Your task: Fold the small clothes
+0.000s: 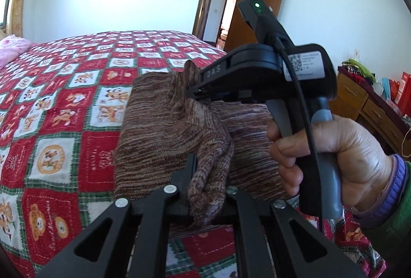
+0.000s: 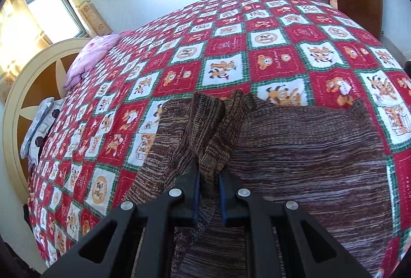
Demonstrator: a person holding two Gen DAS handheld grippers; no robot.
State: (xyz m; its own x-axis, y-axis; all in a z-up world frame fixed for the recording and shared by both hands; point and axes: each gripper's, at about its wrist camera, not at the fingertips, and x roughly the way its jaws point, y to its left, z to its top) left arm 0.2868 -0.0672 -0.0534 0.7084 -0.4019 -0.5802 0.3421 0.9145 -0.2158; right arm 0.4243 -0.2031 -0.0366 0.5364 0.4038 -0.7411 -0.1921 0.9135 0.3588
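A brown striped knit garment (image 2: pixel 308 154) lies on the bed's red, white and green cartoon-patch quilt (image 2: pixel 231 46), covering the quilt from the centre out toward 4 o'clock in the right wrist view. Its near part is lifted into two bunched folds. The left gripper (image 1: pixel 205 190) is clamped tight on one twisted fold (the cloth hangs out from between its fingers, toward 6 o'clock). The right gripper (image 2: pixel 208 175) pinches another fold between its blue-edged pads (image 2: pixel 196 190), its jaws nearly together with the knit between them. In the left wrist view that right gripper (image 1: pixel 192 95) sits at 2 o'clock, its tip biting a raised peak of the garment, held by a hand (image 1: pixel 334 154) in a green and purple sleeve (image 1: pixel 390 190). A pink pillow (image 2: pixel 90 59) rests at 10 o'clock, near the round headboard (image 2: pixel 38 77).
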